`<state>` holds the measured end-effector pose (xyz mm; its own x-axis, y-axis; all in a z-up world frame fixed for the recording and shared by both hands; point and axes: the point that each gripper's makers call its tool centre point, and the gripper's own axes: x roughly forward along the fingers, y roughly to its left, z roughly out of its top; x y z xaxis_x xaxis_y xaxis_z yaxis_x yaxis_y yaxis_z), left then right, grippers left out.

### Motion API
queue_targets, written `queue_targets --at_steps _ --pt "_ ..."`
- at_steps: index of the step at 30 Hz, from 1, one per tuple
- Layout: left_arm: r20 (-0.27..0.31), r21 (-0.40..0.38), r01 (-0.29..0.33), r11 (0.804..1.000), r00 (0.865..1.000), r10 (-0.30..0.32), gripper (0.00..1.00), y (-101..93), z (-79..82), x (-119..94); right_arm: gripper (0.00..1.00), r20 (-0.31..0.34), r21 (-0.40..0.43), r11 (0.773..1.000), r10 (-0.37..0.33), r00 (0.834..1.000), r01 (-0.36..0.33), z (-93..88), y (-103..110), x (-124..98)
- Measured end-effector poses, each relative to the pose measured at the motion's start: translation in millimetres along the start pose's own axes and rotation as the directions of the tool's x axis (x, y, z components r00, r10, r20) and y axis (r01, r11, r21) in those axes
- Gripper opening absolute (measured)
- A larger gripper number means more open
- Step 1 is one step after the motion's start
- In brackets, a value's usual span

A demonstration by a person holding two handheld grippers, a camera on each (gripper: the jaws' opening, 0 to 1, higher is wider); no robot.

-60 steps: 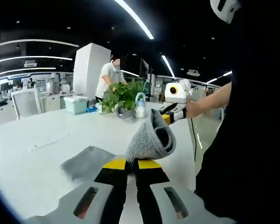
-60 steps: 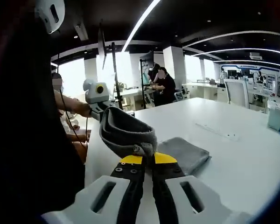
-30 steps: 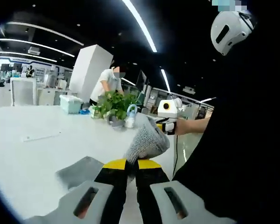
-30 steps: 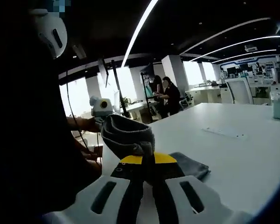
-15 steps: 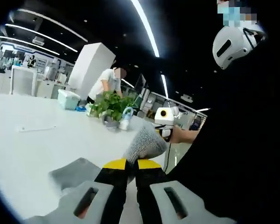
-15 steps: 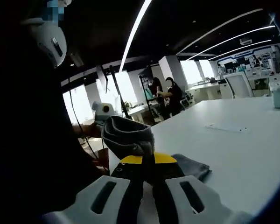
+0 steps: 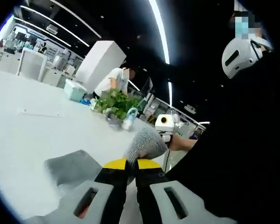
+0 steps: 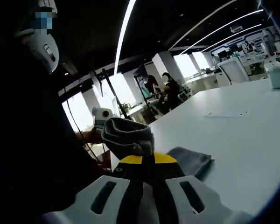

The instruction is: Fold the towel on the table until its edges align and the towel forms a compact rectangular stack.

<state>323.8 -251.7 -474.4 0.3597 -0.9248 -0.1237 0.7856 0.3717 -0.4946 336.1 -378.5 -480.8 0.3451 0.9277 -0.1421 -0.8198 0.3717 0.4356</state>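
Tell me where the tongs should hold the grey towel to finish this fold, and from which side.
Keep to the corners: the left tongs and right tongs are each shut on an end of the towel's raised edge, entering from the person's side. That edge arches between them while the rest lies flat on the white table, so it likely lays over evenly.

Dim overall, dark ceiling with bright strip lights (image 7: 159,28). Windows (image 8: 186,65) blow out in the right gripper view. Heavy fisheye bending at edges; slight blur.
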Motion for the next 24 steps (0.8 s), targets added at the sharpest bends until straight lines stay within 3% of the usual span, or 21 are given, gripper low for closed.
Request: queue_targets --at_steps 8,16,24 --pt "-0.025 -0.061 -0.011 0.998 1.0 0.01 0.06 17.0 -9.2 6.1 0.02 -0.039 0.057 0.998 0.004 0.999 -0.002 -13.7 -24.8 8.0" --pt "-0.067 -0.138 -0.045 0.989 0.997 0.036 0.06 31.7 -28.9 5.7 0.02 -0.102 0.133 0.991 0.021 0.995 -0.007 -34.1 -34.5 14.9" --pt "-0.07 -0.194 -0.065 0.979 0.996 0.052 0.06 49.8 -35.8 8.0 0.02 -0.109 0.204 0.979 0.013 0.994 0.01 -43.4 -49.4 23.0"
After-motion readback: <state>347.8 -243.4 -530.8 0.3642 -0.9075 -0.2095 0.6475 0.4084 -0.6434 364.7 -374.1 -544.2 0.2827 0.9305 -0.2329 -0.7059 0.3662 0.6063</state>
